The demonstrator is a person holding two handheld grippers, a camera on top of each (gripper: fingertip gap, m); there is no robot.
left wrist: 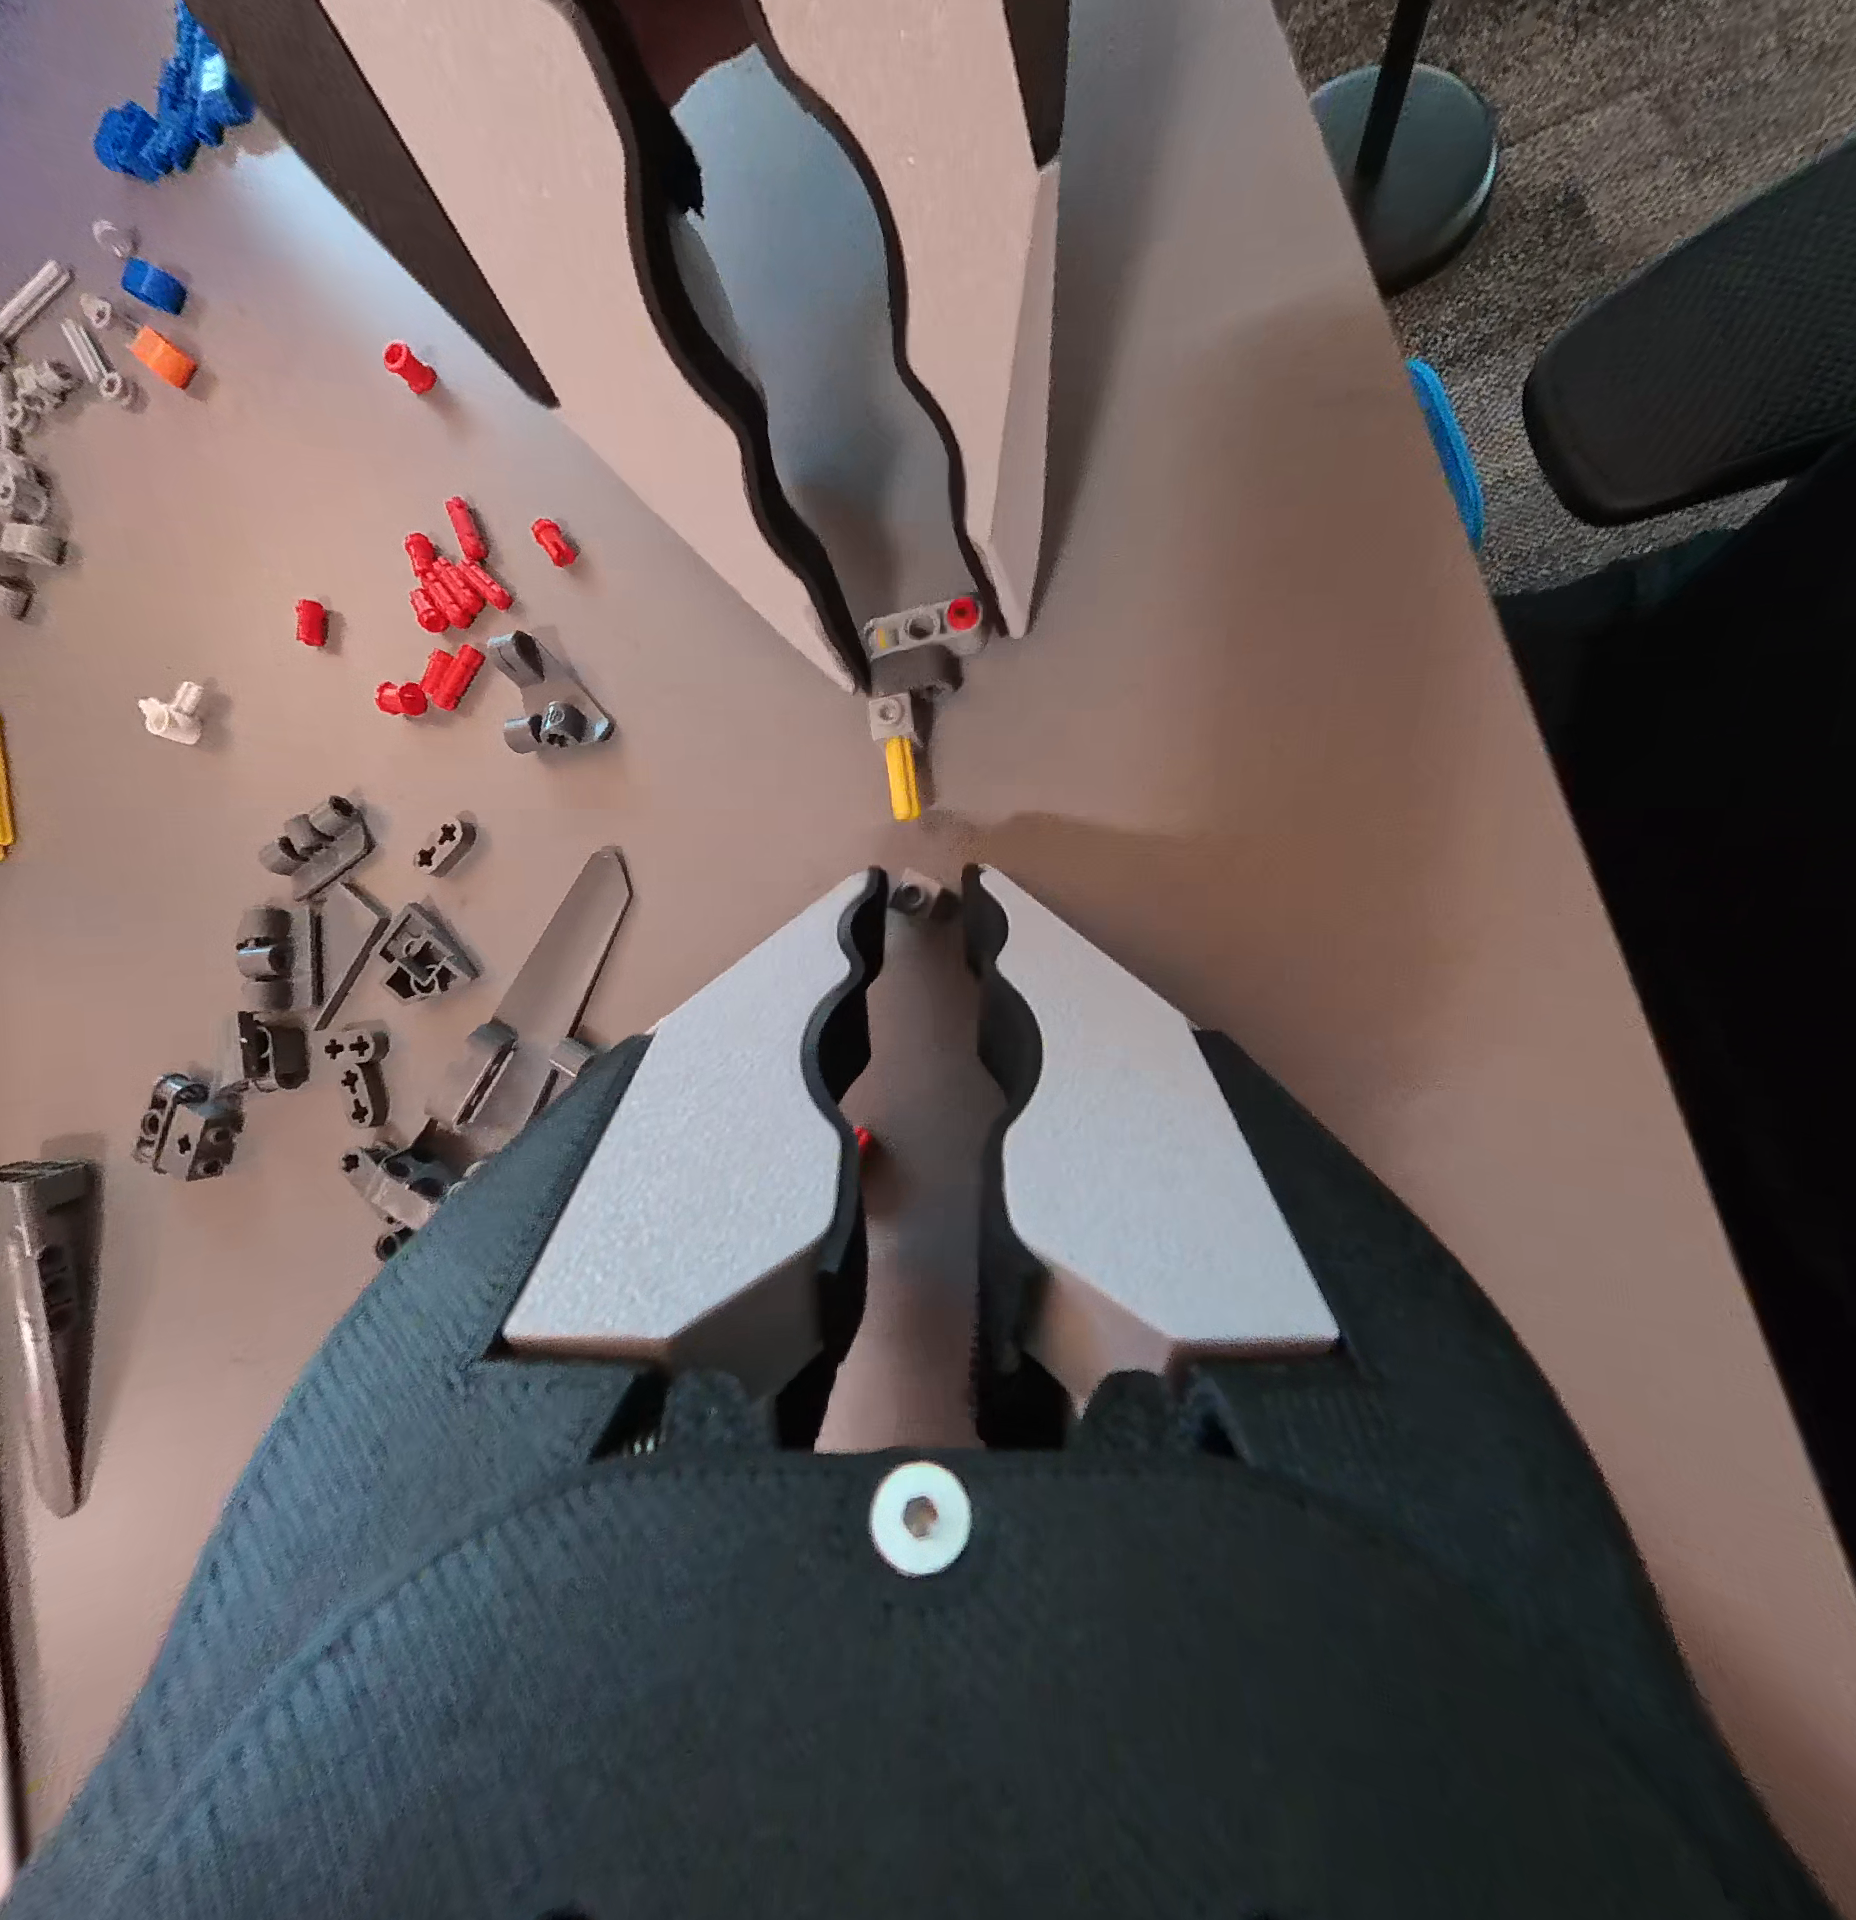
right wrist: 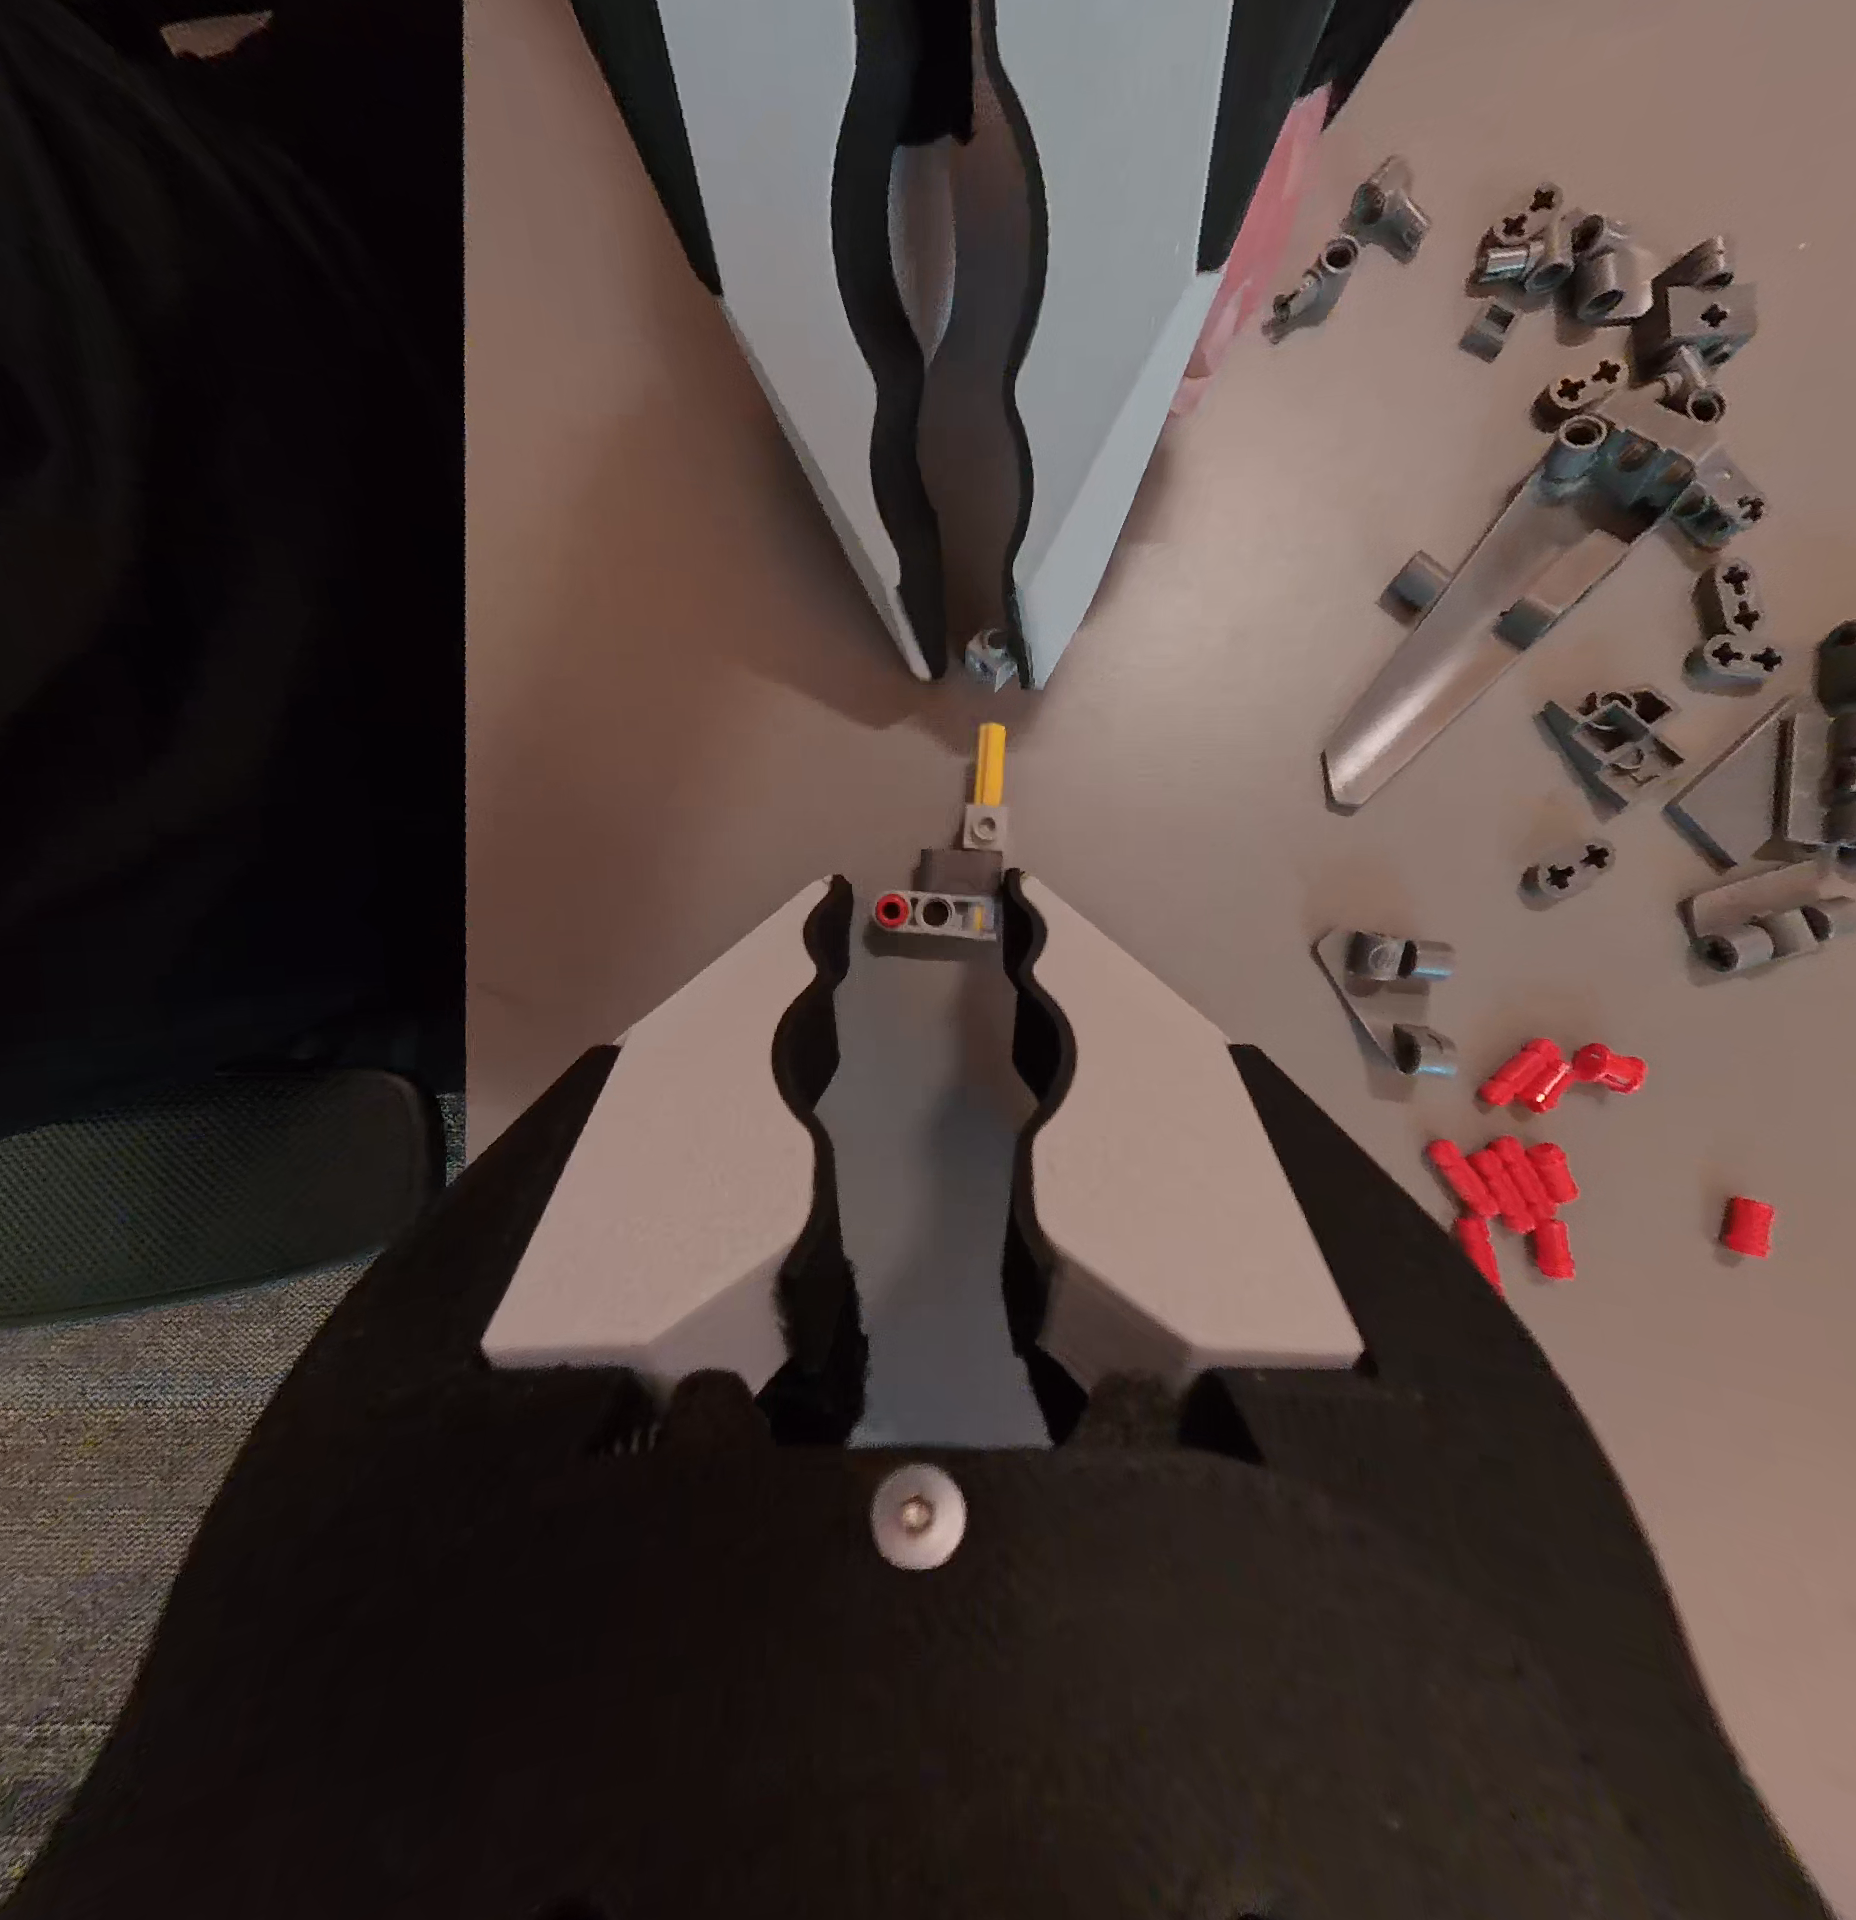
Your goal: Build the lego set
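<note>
Jaws of the left gripper (left wrist: 924, 894) stand narrowed around a small grey block (left wrist: 916, 898) at their very tips, and it appears pinched between the black pads, though contact on the left pad is hard to make out. Opposite, nose to nose, the right gripper (right wrist: 924, 909) has its tips around a small grey assembly (right wrist: 939, 912): a short beam with a red pin in one end hole, a darker grey piece on top, and a yellow axle (right wrist: 989, 764) sticking out toward the left gripper through a little grey cube. Its right pad lies against the beam's end, while the red-pin end sits just short of the left pad, so whether it is clamped cannot be told. Both grippers are held low and nearly level over the brown table (left wrist: 1215, 935), pointing at each other, the axle tip near the block but apart from it. Off to one side lie loose dark grey parts (left wrist: 311, 987), then a cluster of red pins (left wrist: 451, 587), then light grey pieces (left wrist: 15, 436) and blue parts (left wrist: 176, 114) farthest out. Beyond the table edge stands a black chair (left wrist: 1713, 343).
</note>
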